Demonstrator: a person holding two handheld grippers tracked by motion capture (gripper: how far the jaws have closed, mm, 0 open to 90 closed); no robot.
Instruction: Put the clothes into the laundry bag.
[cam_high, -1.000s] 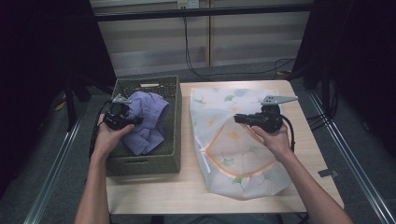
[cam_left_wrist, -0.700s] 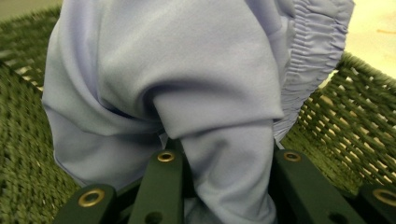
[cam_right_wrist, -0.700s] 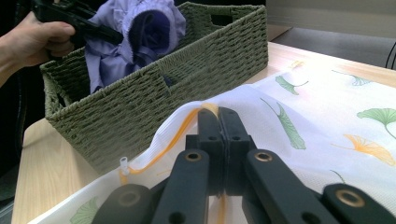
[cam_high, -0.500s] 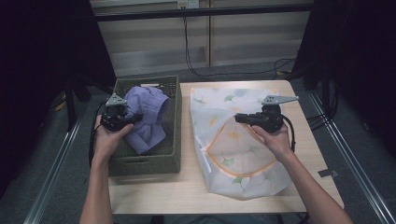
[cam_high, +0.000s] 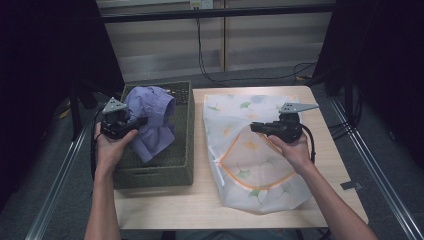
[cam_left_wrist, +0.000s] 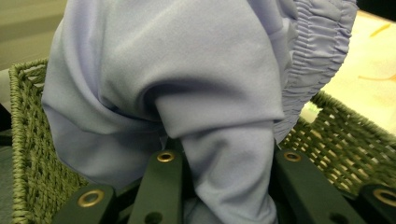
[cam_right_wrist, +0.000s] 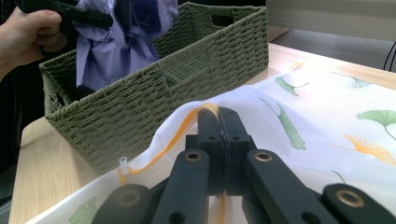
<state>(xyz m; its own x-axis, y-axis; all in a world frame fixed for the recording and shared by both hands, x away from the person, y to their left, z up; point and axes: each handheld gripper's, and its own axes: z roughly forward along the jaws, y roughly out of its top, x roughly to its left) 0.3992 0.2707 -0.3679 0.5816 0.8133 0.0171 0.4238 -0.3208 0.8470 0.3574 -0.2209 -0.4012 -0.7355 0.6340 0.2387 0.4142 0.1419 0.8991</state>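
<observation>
Lilac cloth (cam_high: 150, 122) hangs from the left gripper (cam_high: 131, 123) above the green woven basket (cam_high: 182, 145), lifted partly over its rim. In the left gripper view, the 2 fingers (cam_left_wrist: 163, 179) are clamped on a thick fold of the cloth (cam_left_wrist: 187, 93), its gathered elastic edge draped to one side. The right gripper (cam_high: 257, 127) is above the leaf-print mesh bag (cam_high: 260, 170), which lies flat on the surface (cam_high: 320, 150) just beside the basket. Its fingers (cam_right_wrist: 208, 135) are pressed fully together, pinching the bag's white edge by the orange zip (cam_right_wrist: 180, 126) and raising it slightly.
</observation>
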